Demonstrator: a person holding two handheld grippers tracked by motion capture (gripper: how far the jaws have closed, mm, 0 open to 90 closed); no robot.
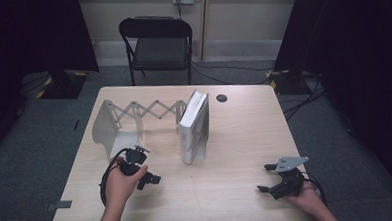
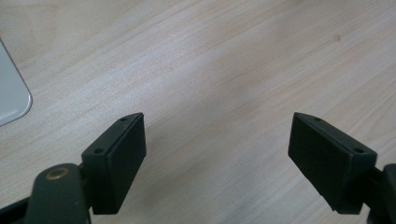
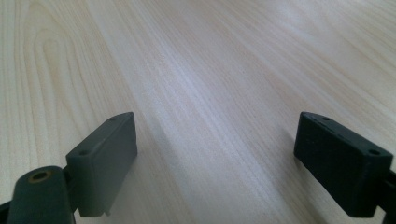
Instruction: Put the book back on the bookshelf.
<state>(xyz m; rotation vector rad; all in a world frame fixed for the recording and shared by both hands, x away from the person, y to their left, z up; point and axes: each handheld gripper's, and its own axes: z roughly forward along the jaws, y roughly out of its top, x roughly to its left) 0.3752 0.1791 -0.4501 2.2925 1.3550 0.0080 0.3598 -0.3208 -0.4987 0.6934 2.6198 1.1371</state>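
A thick white book [image 1: 193,126] stands upright on the wooden table [image 1: 245,133], leaning against the right end plate of a white expandable book rack [image 1: 115,125] with a scissor lattice back. My left gripper [image 1: 148,178] rests low over the table near the front left, just in front of the rack, open with nothing between its jaws [image 2: 217,154]. A white rounded corner [image 2: 11,91] shows at the left edge of the left gripper view. My right gripper [image 1: 267,178] sits at the front right, open over bare wood [image 3: 215,158].
A black folding chair [image 1: 157,44] stands behind the table. A small dark round grommet [image 1: 221,98] lies near the table's far edge. Cables run over the grey carpet at the right [image 1: 303,98]. Dark curtains hang on both sides.
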